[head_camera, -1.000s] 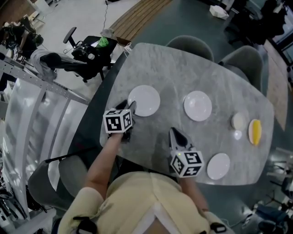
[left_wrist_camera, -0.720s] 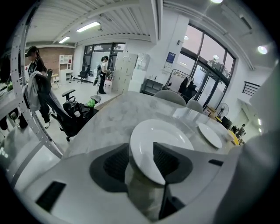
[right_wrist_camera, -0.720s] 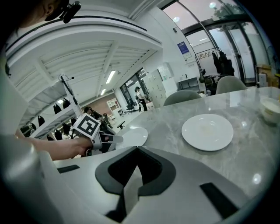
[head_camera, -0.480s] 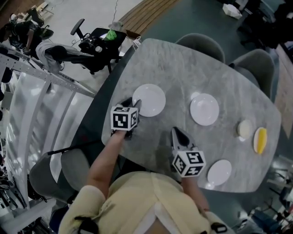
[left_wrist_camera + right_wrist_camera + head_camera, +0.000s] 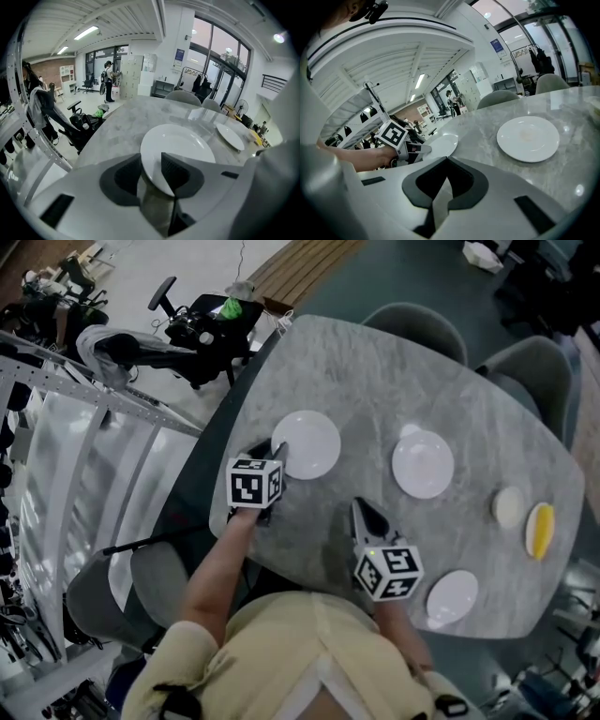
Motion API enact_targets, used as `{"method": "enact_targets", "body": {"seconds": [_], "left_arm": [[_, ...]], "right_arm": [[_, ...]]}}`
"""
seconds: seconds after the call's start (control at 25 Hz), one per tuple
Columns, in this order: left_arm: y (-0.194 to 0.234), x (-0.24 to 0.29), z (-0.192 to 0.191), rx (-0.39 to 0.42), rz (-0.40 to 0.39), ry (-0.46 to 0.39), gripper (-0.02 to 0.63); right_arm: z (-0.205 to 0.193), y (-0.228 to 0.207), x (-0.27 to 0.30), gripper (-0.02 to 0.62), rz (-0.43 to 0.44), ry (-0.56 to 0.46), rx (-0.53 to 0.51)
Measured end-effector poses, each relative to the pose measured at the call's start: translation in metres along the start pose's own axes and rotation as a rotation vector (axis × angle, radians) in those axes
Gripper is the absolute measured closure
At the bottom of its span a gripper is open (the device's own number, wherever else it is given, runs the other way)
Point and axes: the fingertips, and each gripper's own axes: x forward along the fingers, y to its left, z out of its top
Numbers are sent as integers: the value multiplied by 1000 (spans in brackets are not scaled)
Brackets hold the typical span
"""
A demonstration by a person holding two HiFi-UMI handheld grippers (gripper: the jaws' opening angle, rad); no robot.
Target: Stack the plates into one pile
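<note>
Just closing left gripper point(image 5: 269, 451) around near rim of round white ceramic plate point(image 5: 309, 442), not yet pinching, for lifting; right gripper point(image 5: 357, 509) clenched empty, aside.

In the head view we look steeply down from well above the grey marbled table point(image 5: 375, 371). We are far enough off to take in its whole top, the chairs point(image 5: 412, 326) beyond it, and the left gripper point(image 5: 270, 454) and right gripper point(image 5: 360, 514) below us. In the left gripper view we sit low and close, facing along the tabletop toward the windows point(image 5: 220, 51), with the near plate point(image 5: 178, 145) filling our foreground. In the right gripper view we skim across the table from farther back. We find the near plate and the middle plate point(image 5: 528, 138) in all three views, and the right gripper view also catches the left gripper.
</note>
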Motion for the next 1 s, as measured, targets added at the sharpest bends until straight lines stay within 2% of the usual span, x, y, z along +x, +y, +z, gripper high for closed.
{"method": "enact_targets", "body": {"seconds": [0.2,0.52,0.72,1.0], "left_arm": [[-2,1,1,12,-2,0,477],[-2,-2,0,22,-66,15,496],[-3,-11,7,56,-116,-24,519],[-2,-31,15,41,-169,-73,554]], "right_arm": [[0,-4,3,591,0,2,-6],[-1,9,4,591,-30,-22,-4],[8,18,2,591,-37,-77,-23],[12,30,1,589,-25,-96,-53]]}}
